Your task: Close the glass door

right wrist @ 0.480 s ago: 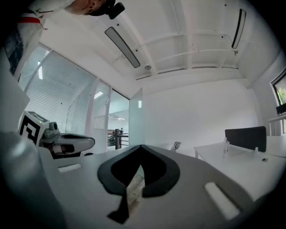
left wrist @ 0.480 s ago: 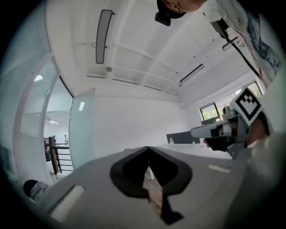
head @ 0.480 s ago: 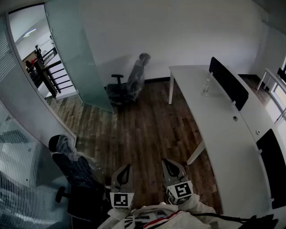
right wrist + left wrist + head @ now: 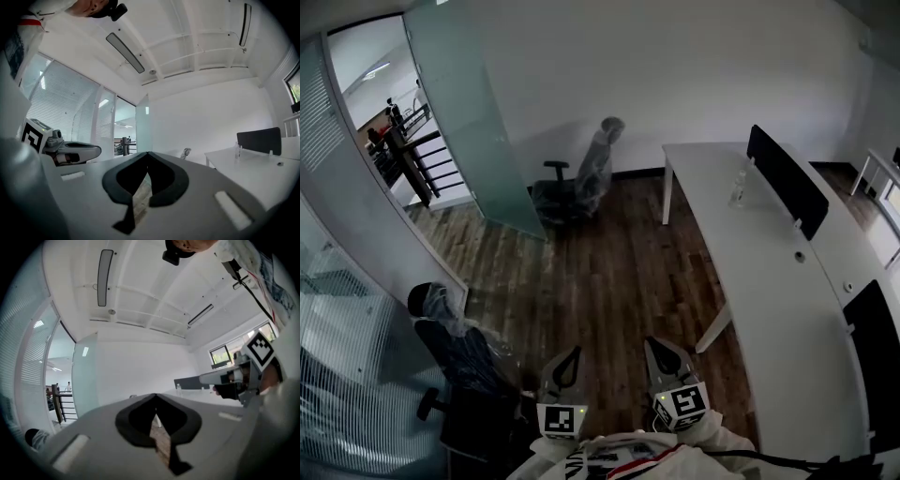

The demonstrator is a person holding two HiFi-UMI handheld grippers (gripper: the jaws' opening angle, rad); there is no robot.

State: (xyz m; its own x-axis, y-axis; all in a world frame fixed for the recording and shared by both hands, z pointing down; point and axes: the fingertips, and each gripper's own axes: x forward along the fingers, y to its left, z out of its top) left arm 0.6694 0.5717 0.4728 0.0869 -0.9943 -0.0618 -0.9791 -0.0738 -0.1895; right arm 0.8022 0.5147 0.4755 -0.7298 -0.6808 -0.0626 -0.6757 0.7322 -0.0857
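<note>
Pointing level and side by side, the left gripper (image 4: 573,354) and right gripper (image 4: 649,342) are both closed tight on nothing; the frosted glass door (image 4: 473,122) stands open well ahead, off to their left.

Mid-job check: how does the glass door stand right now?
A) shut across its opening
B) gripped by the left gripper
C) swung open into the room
C: the frosted glass door angles into the room, and the railing outside shows unobstructed beside it.
</note>
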